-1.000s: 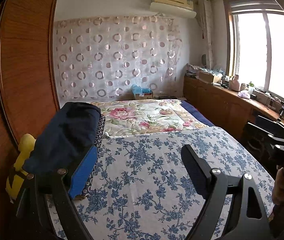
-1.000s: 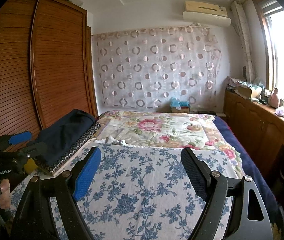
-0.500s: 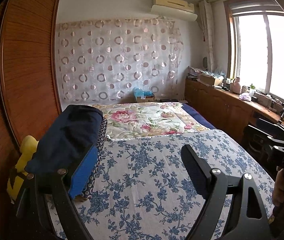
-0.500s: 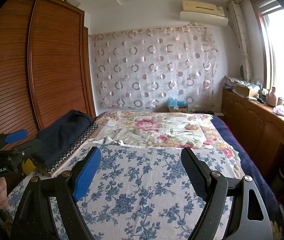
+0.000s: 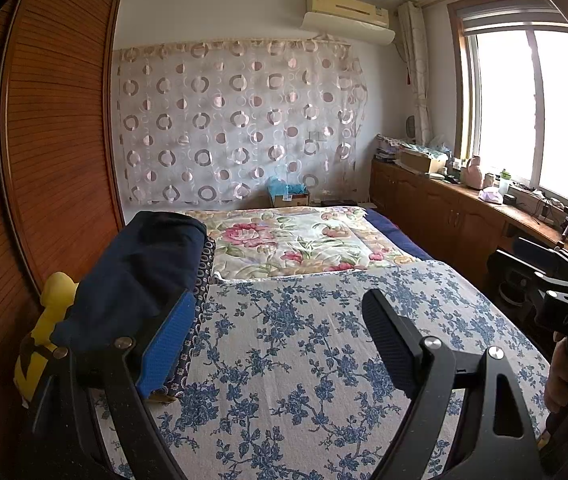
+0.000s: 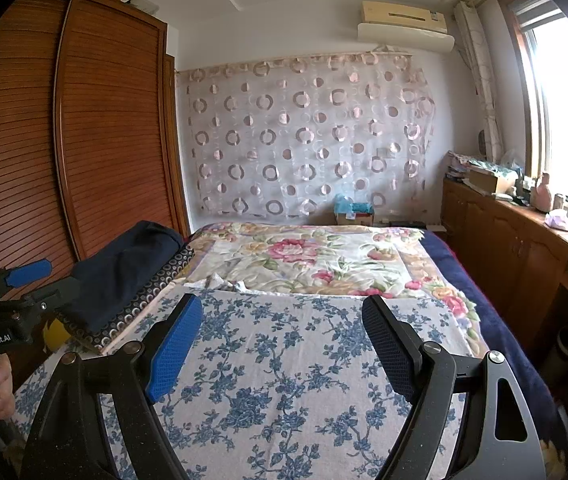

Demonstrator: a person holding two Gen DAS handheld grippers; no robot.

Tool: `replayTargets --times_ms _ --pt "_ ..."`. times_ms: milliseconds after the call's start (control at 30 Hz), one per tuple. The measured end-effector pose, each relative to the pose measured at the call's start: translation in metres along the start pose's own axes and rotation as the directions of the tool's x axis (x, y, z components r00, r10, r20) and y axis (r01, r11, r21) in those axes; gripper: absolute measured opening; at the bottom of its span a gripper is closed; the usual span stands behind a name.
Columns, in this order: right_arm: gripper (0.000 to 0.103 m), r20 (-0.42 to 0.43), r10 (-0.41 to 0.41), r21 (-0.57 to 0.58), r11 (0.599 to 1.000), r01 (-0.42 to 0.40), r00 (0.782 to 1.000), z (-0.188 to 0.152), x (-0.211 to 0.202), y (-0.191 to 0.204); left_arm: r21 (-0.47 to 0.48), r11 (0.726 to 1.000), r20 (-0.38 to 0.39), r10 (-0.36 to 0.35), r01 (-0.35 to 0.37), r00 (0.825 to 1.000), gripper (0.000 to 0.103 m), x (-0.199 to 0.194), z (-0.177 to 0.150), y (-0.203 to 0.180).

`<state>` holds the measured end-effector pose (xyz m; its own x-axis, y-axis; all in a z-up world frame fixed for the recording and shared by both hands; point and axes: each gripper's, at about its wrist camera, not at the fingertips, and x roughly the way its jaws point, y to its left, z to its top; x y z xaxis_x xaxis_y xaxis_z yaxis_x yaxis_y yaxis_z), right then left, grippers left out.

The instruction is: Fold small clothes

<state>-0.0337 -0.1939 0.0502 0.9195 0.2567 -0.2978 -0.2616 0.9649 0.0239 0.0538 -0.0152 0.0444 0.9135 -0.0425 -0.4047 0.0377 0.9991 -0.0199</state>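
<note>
two grippers spread, nothing pinched: left gripper (image 5: 275,344), right gripper (image 6: 284,344) | dark blue folded clothes (image 5: 139,272) at bed's (image 5: 304,360) left edge, long axis running away | nearer left gripper, just ahead-left

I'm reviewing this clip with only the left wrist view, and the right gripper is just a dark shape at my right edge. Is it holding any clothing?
Observer: No. The right gripper is open and empty above the blue-flowered sheet.
Operator: Any small clothes lying out that I'm missing?
Observer: A crumpled white cloth lies where that sheet meets the floral quilt.
Operator: How does my own gripper look from outside?
Observer: The left gripper is open next to the navy bundle. I cannot tell whether it touches the bundle.
</note>
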Motion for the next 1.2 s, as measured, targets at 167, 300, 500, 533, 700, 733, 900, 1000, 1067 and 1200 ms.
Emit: replayTargets --times_ms 167,300,500,533,700,733,900,1000,1067,1200 --pt "0.084 0.003 -0.002 0.001 1.0 0.002 1.0 0.0 -0.0004 -0.0026 -0.001 1.0 0.004 0.003 -0.003 1.0 0.086 -0.0021 0.0047 0.0006" --pt "0.084 0.003 -0.002 0.002 1.0 0.002 1.0 -0.0012 0.0001 -0.0045 -0.001 1.0 0.003 0.003 -0.003 1.0 0.086 -0.0018 0.0038 0.0008" --pt "0.084 0.003 0.0 0.002 1.0 0.0 1.0 -0.001 0.0 -0.0065 -0.001 1.0 0.005 0.002 -0.002 1.0 0.086 -0.0016 0.0031 0.0008" --pt "0.084 0.003 0.0 0.002 1.0 0.0 1.0 -0.0011 0.0001 -0.0067 -0.001 1.0 0.004 0.003 -0.003 1.0 0.086 -0.0016 0.0029 0.0007" --pt "0.084 0.003 0.0 0.002 1.0 0.0 1.0 -0.0012 0.0 -0.0075 -0.001 1.0 0.004 0.003 -0.003 1.0 0.086 -0.0015 0.0023 0.0008" --pt "0.084 0.003 0.001 0.001 1.0 -0.001 1.0 -0.0012 0.0 -0.0079 -0.001 1.0 0.005 0.003 -0.003 1.0 0.086 -0.0014 0.0022 0.0007" --pt "0.084 0.003 0.001 0.001 1.0 -0.001 1.0 -0.0011 -0.0001 -0.0083 -0.002 1.0 0.005 0.003 -0.003 1.0 0.086 -0.0014 0.0025 0.0007" --pt "0.084 0.004 0.001 0.001 1.0 -0.001 1.0 -0.0009 -0.0003 -0.0088 -0.002 1.0 0.006 0.003 -0.003 1.0 0.086 -0.0012 0.0015 0.0009" --pt "0.084 0.003 0.002 0.001 1.0 -0.002 1.0 -0.001 -0.0003 -0.0091 -0.001 1.0 0.006 0.003 -0.003 1.0 0.086 -0.0012 0.0014 0.0009" --pt "0.084 0.004 0.003 0.001 1.0 -0.003 1.0 -0.0012 -0.0003 -0.0094 -0.001 1.0 0.006 0.003 -0.003 1.0 0.086 -0.0011 0.001 0.0009"
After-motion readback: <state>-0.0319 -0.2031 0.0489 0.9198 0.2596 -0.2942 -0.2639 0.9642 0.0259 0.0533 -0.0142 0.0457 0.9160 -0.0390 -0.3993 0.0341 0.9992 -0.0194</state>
